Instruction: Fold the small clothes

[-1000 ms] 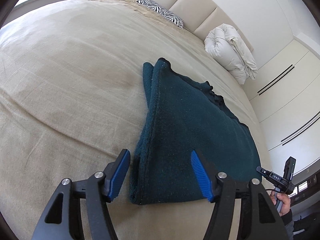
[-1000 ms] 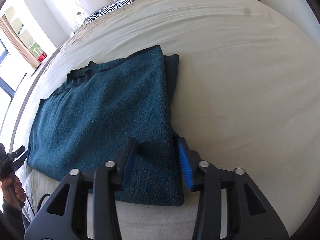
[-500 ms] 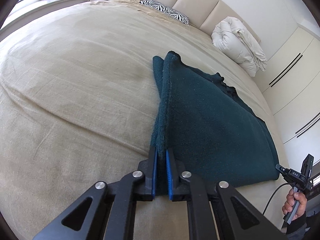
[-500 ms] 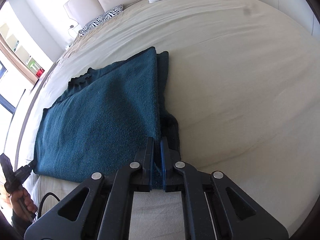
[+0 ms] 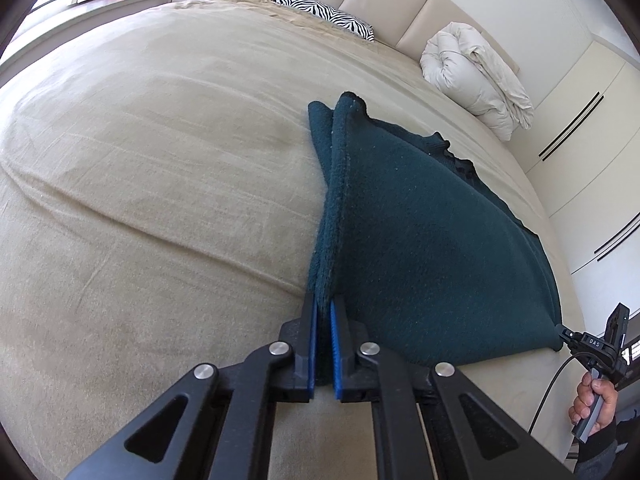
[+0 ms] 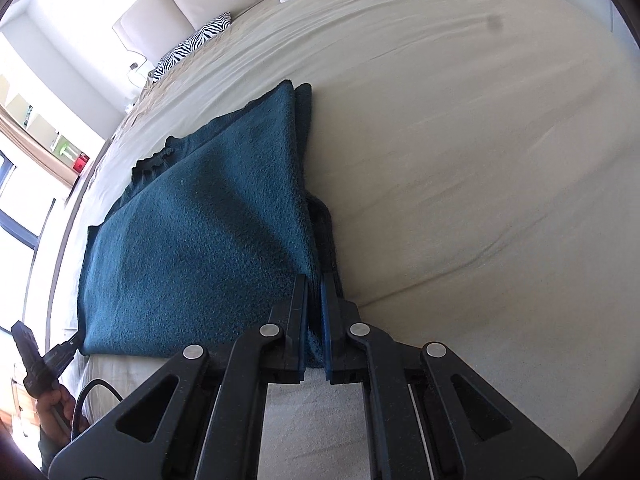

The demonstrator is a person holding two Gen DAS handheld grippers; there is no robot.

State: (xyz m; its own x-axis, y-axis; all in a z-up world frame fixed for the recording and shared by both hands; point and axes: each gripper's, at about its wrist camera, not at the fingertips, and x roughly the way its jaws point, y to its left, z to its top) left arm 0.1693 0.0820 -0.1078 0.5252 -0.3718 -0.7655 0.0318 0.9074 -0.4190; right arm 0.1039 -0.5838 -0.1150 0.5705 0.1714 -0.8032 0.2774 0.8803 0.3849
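A dark teal knitted garment [image 5: 420, 232] lies folded on the beige bed [image 5: 140, 160]. My left gripper [image 5: 323, 304] is shut on its near corner at one end and lifts that edge off the bed. My right gripper [image 6: 315, 280] is shut on the near corner at the other end of the garment [image 6: 200, 232] and lifts it too. The near edge hangs stretched between the two grippers. The far edge still rests on the bed. Each view shows the other gripper at its frame edge, the right one in the left wrist view [image 5: 588, 344].
A rolled white duvet [image 5: 472, 76] and a zebra-print pillow [image 5: 328, 16] lie by the padded headboard [image 5: 400, 8]. White wardrobe doors [image 5: 592, 128] stand beside the bed. The bedsheet [image 6: 480, 160] spreads wide past the garment.
Both grippers were open over the garment's near corners, then shut on them. Since then both have lifted the near edge up off the bed.
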